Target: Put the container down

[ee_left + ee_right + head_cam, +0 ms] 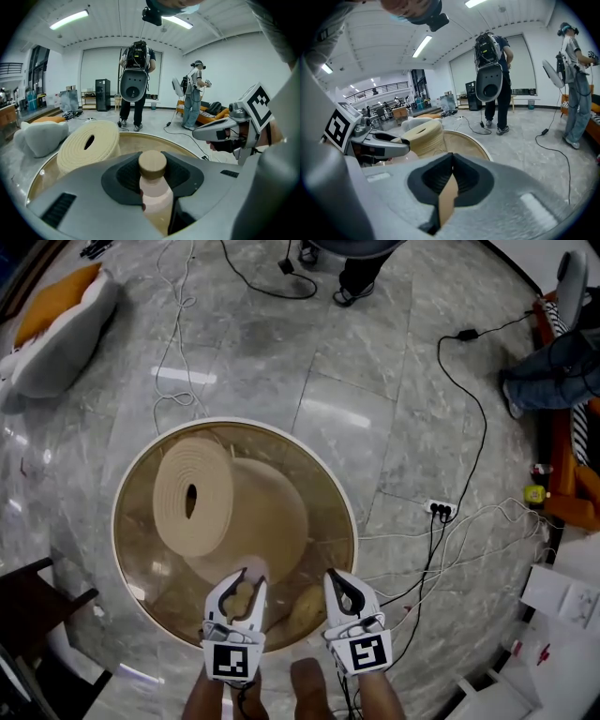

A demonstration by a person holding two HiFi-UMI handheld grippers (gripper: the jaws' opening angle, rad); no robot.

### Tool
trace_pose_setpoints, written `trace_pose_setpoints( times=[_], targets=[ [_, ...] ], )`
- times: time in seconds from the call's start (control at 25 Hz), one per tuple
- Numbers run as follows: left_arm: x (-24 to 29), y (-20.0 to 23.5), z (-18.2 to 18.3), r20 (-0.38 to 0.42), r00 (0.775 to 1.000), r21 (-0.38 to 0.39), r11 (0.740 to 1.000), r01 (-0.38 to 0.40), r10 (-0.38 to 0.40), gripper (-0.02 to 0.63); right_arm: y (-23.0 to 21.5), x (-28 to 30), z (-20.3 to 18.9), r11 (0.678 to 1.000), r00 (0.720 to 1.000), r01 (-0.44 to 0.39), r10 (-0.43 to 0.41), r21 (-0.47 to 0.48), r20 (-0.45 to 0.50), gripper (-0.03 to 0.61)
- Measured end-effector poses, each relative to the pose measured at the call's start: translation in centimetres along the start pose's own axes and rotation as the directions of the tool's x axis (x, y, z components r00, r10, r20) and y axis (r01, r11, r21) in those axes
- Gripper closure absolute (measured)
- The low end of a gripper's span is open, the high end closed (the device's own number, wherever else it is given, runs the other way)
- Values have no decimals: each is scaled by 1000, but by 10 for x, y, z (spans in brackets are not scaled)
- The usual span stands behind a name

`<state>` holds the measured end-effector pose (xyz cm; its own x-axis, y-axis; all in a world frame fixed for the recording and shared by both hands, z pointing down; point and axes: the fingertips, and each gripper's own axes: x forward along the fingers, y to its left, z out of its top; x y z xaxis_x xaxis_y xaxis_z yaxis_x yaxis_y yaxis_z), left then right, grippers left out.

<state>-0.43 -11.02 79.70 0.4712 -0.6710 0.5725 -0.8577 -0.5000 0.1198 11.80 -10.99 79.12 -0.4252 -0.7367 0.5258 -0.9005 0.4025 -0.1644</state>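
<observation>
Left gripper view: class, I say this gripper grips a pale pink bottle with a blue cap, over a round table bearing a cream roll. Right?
Not quite. The cap is tan, not blue, as the left gripper view shows. The rest stands: the left gripper grips the pale pink bottle over the round table bearing the cream roll.

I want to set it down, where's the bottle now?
Head view, lower middle: the bottle is clamped in the left gripper, over the round table's near edge, near the beige roll.
</observation>
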Motion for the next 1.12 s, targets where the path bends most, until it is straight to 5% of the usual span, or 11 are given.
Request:
trace_pose_setpoints(
  times=[1.12],
  targets=[
    [21,-6,-36,-52,999,3,1000,-15,15,480,-3,-2,-37,999,999,-2,4,45,-42,578]
  ],
)
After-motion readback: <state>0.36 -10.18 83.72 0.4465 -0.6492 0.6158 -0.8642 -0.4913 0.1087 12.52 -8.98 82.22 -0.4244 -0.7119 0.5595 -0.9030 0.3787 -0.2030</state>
